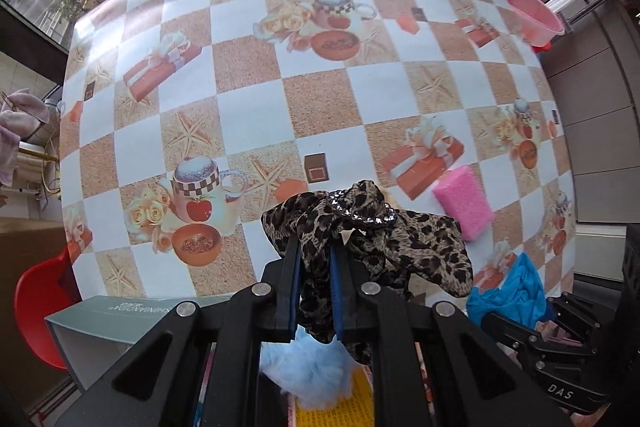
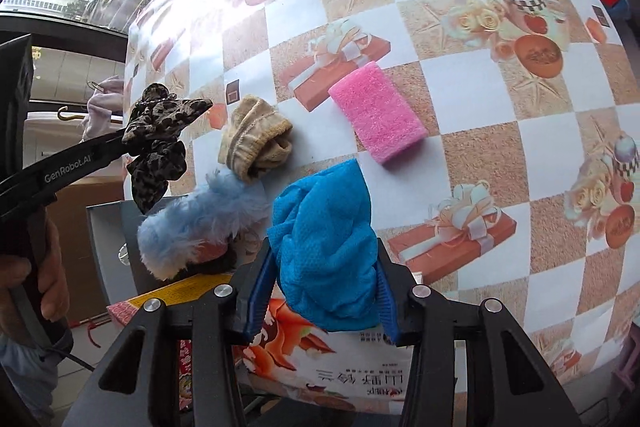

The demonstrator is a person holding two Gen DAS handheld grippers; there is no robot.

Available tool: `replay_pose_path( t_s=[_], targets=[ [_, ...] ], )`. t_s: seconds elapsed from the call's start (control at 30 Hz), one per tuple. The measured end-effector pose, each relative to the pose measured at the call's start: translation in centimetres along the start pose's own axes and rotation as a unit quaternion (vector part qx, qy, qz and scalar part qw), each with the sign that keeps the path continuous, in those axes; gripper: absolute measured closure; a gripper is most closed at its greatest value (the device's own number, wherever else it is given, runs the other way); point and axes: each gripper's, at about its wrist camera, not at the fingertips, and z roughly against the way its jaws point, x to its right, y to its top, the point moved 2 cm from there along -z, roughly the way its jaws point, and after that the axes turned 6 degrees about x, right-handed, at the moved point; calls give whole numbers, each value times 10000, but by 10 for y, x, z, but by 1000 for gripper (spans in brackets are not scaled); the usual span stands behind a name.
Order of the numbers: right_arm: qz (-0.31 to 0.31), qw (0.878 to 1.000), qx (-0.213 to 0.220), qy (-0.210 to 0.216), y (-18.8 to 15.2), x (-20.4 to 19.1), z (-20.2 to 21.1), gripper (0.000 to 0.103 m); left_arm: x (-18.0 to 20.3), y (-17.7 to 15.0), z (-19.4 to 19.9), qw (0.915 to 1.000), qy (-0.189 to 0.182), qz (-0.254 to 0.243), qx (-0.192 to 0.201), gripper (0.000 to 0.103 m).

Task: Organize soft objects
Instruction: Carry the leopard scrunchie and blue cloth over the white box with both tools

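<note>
Above the near edge of the checkered worktop (image 2: 472,131), the left hand-held gripper (image 1: 316,283) was clamped on a leopard-print scrunchie (image 1: 372,231), held clear of the surface. To its right, the right hand-held gripper (image 2: 326,291) was closed around a crumpled blue cloth (image 2: 324,239). On the worktop beyond lay a pink sponge (image 2: 378,111) and, left of it, a beige sock (image 2: 254,139). A fluffy light-blue item (image 2: 196,223) rested near the left, over an open box (image 1: 96,327).
</note>
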Motion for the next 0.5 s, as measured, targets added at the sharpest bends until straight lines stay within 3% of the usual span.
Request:
replay_pose_path(
  t_s=[0.17, 0.5],
  targets=[
    [-73, 9999, 129, -19, -16, -1, 30, 56, 15, -3, 34, 9995, -183, -105, 242, 89],
    [-312, 9985, 446, -109, -40, -3, 62, 56, 40, -41, 96, 9954, -464, -486, 686, 89]
  ],
)
